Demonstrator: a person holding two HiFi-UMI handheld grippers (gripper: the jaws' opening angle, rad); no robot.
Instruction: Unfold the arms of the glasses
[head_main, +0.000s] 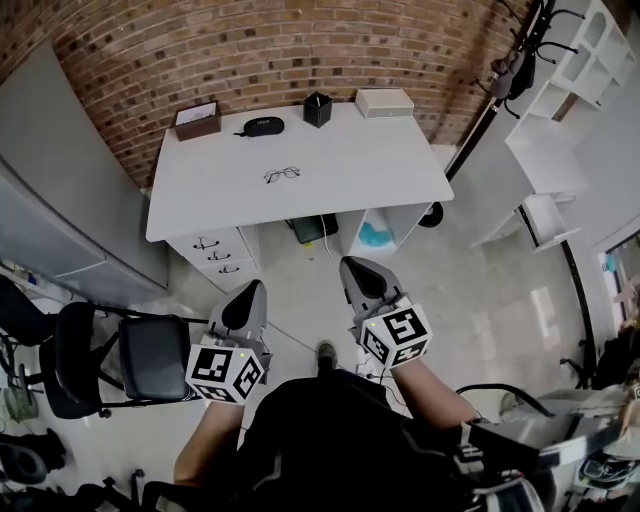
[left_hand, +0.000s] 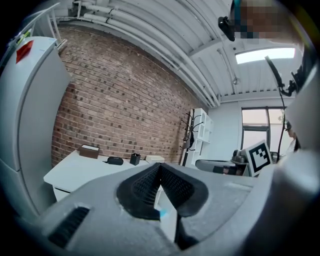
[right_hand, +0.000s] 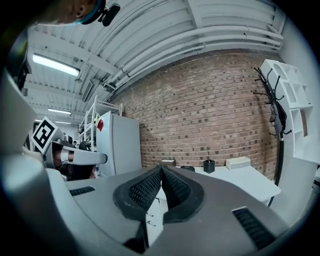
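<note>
A pair of thin dark-framed glasses (head_main: 282, 175) lies on the white desk (head_main: 340, 175), near its middle. Both grippers hang in the air well short of the desk, over the floor. My left gripper (head_main: 258, 285) is shut, its dark ribbed pads pressed together with nothing between them (left_hand: 160, 166). My right gripper (head_main: 345, 263) is shut and empty too (right_hand: 161, 169). Both point roughly level toward the desk and the brick wall. The glasses are too small to make out in either gripper view.
Along the desk's back edge stand a brown box (head_main: 196, 120), a black glasses case (head_main: 264, 126), a black pen holder (head_main: 317, 109) and a white box (head_main: 384, 102). A drawer unit (head_main: 220, 252) sits under the desk. A black chair (head_main: 130, 360) is at left, white shelving (head_main: 575, 70) at right.
</note>
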